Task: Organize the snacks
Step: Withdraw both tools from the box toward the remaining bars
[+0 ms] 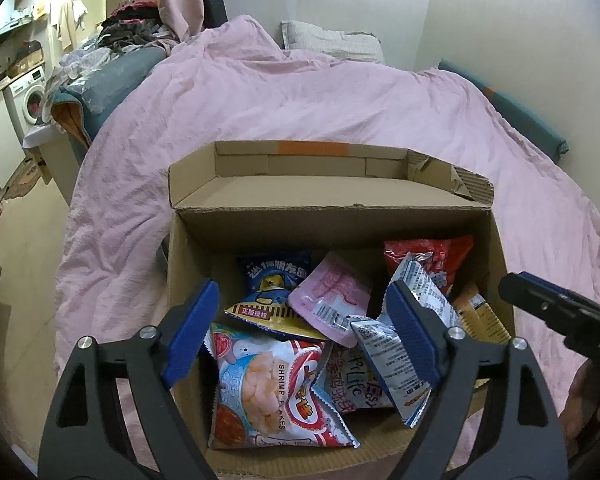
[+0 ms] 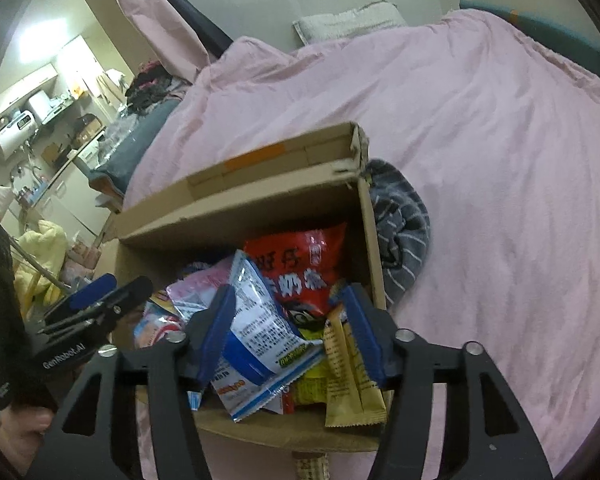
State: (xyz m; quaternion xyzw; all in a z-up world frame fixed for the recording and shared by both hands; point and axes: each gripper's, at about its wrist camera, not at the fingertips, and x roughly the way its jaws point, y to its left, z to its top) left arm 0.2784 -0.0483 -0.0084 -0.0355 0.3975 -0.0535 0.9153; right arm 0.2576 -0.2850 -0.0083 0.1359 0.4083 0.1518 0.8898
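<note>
- The left gripper hangs over the open cardboard box with its blue-padded fingers spread wide and nothing between them.
- Directly under it lies the shrimp flakes bag, printed side up, at the near end of the box.
- The right gripper is also parted; a white-and-blue packet stands between its pads, but I cannot tell whether either pad actually presses it.
- That same white-and-blue packet shows in the left wrist view, leaning just beside the left gripper's right finger.
- A tan stick packet sits against the right gripper's right finger, near the box's near wall.
- Further in, the box holds a blue cartoon bag toward the far left, a pink pouch in the middle overlapping it, and a red bag in the far right corner.
- The red bag leans upright against the right wall in the right wrist view.
- The box lid is folded back, standing open behind the snacks.
- The box rests on a pink bedspread, with a grey striped cloth bunched just beside its right wall.
- A pillow lies at the far end of the bed by the wall.
</note>
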